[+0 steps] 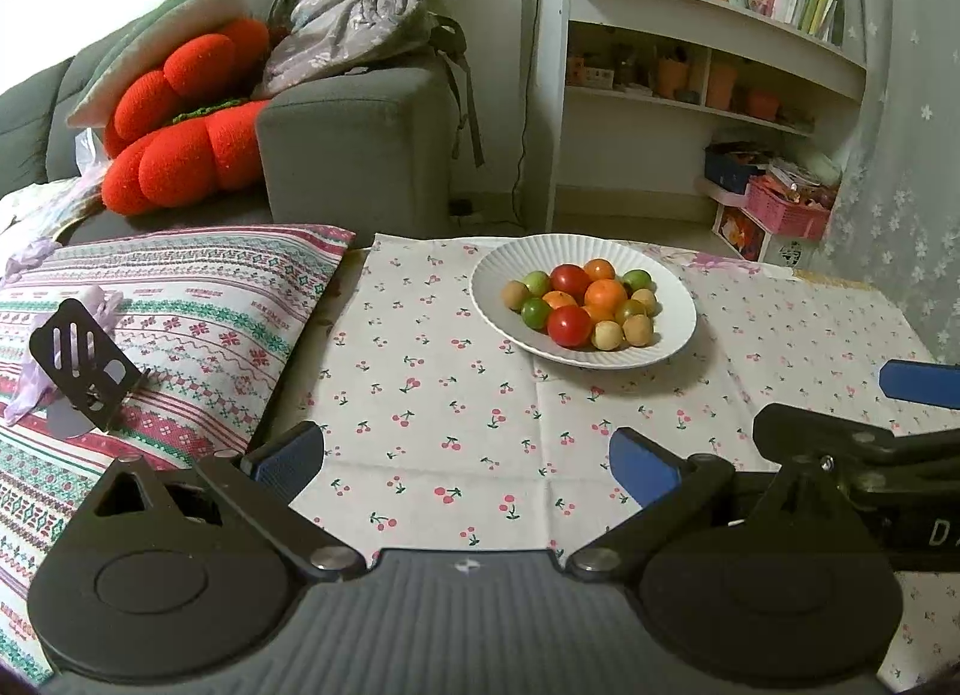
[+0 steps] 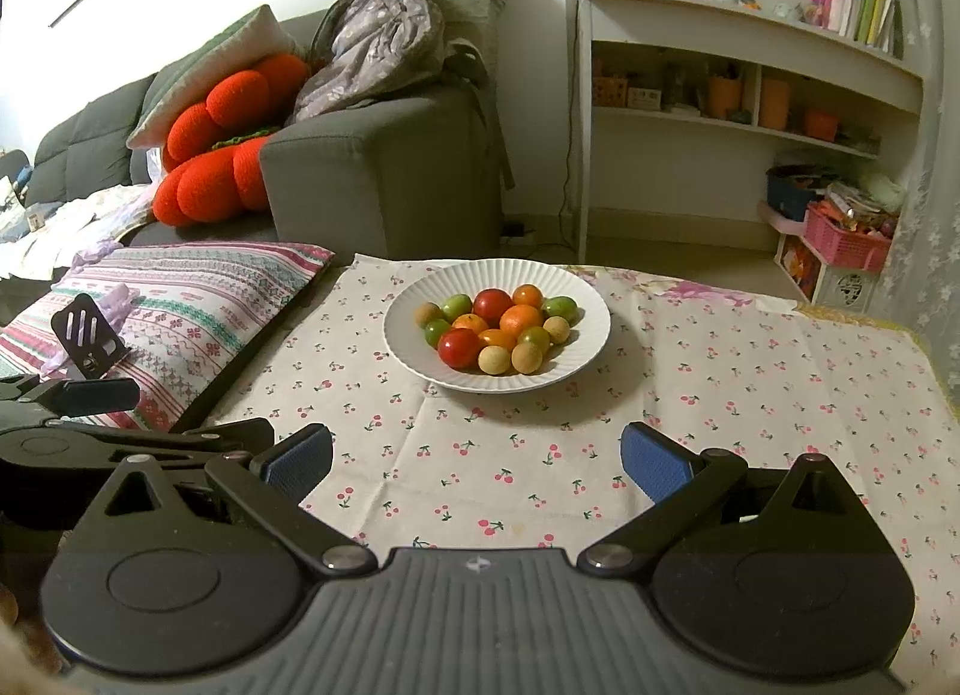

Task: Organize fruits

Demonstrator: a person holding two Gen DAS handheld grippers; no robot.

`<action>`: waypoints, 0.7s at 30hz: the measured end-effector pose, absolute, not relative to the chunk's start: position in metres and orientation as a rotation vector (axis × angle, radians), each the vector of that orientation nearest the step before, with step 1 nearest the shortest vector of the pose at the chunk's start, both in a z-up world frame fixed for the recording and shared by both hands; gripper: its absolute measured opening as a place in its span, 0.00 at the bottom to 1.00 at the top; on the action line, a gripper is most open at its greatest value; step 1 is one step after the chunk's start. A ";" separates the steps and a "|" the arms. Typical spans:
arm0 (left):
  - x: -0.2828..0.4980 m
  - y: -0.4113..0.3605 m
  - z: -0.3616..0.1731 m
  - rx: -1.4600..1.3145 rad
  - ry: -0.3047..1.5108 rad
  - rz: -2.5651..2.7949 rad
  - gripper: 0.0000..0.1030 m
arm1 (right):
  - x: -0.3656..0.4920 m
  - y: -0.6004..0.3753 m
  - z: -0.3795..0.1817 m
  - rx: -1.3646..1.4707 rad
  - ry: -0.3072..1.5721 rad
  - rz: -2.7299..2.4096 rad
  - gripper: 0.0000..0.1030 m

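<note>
My left hand-held gripper (image 1: 465, 464) hangs above the worktop (image 1: 432, 395) with its blue-padded fingers spread wide and nothing between them. My right hand-held gripper (image 2: 477, 464) sits just beside it, equally released and empty.

Ahead of both, on the cherry-print cloth (image 2: 540, 455), stands a white ribbed plate (image 2: 414, 299) holding the fruits (image 2: 498, 329) in one tight heap. The pile mixes glossy red round ones (image 2: 459, 347), orange ones (image 2: 521, 320), small green ones (image 2: 457, 306) and pale tan ones (image 2: 494, 360), all touching one another and gathered in the plate's middle, leaving its rim bare. The plate lies well apart from my fingertips, toward the far side of the cloth.

To the left, a striped patterned cushion (image 1: 180, 305) meets the cloth's edge, with a small black slotted stand (image 1: 81, 362) resting on it.
</note>
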State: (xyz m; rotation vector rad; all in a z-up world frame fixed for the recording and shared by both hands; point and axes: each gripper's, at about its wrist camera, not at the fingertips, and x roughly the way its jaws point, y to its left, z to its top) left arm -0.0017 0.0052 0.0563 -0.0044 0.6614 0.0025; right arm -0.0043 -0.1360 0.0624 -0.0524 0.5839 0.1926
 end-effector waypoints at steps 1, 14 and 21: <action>-0.002 0.005 0.056 -0.004 0.660 0.002 0.93 | -0.004 -0.136 0.062 -0.051 0.584 0.193 1.00; -0.001 0.006 0.056 -0.007 0.664 0.002 0.93 | -0.004 -0.136 0.062 -0.044 0.585 0.188 1.00; 0.001 0.004 0.055 -0.008 0.676 -0.004 0.93 | -0.003 -0.138 0.062 -0.040 0.587 0.186 1.00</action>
